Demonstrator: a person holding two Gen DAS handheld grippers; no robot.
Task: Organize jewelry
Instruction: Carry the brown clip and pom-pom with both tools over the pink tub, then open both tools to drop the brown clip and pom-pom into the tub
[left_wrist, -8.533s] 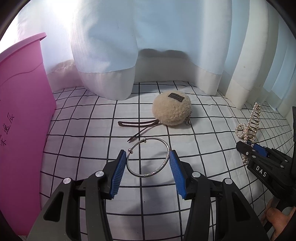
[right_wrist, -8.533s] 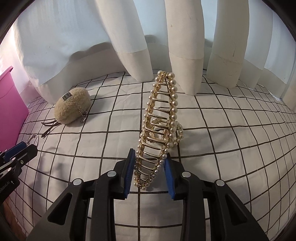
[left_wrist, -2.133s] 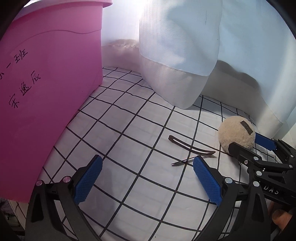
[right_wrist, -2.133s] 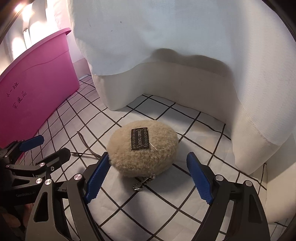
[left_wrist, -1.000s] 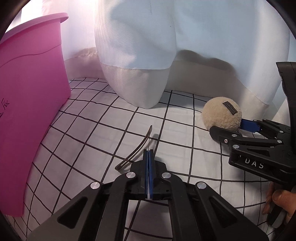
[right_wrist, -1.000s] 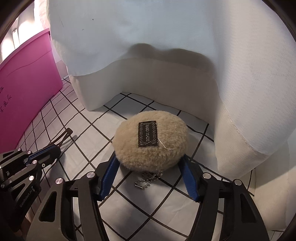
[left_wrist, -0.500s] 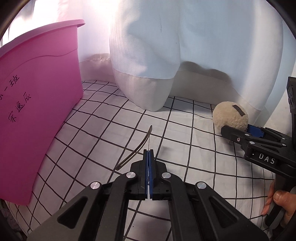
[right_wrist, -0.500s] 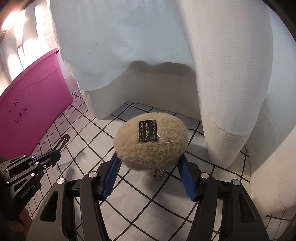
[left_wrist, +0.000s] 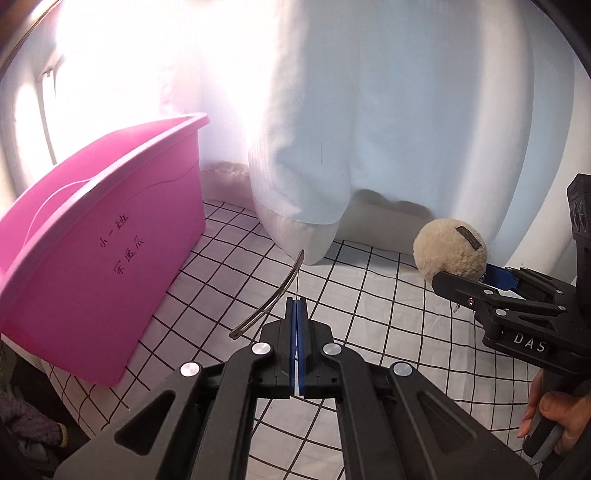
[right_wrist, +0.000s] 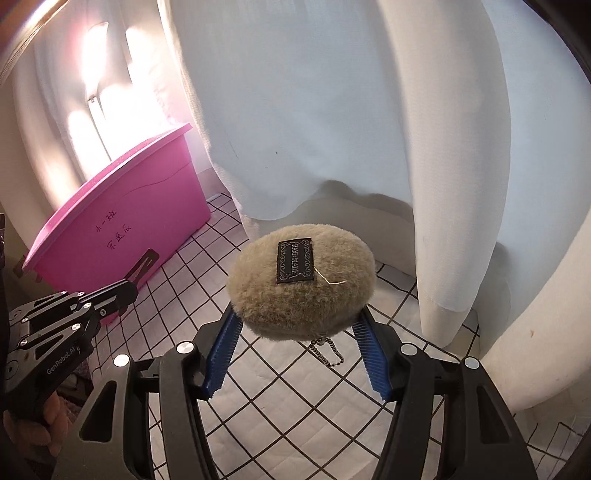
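Left wrist view: left gripper (left_wrist: 297, 314) is clamped fully together on a thin brown hair clip (left_wrist: 271, 299), held clear above the checked cloth (left_wrist: 373, 295). Judged step: carrying to the pink bin (left_wrist: 107, 236); next, clear its near rim.

Right wrist view: right gripper (right_wrist: 295, 332) pinches the fluffy pompom (right_wrist: 301, 284) at middling width, lifted; curtain (right_wrist: 332, 110) folds crowd the right, open room lies leftward toward the bin.

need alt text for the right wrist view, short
The right tool grips a fluffy beige pom-pom with a black "HAND MADE" label and a dangling ball chain, above a black-grid white cloth. At left, the left tool holds a brown hair clip near a pink bin; white curtains behind.
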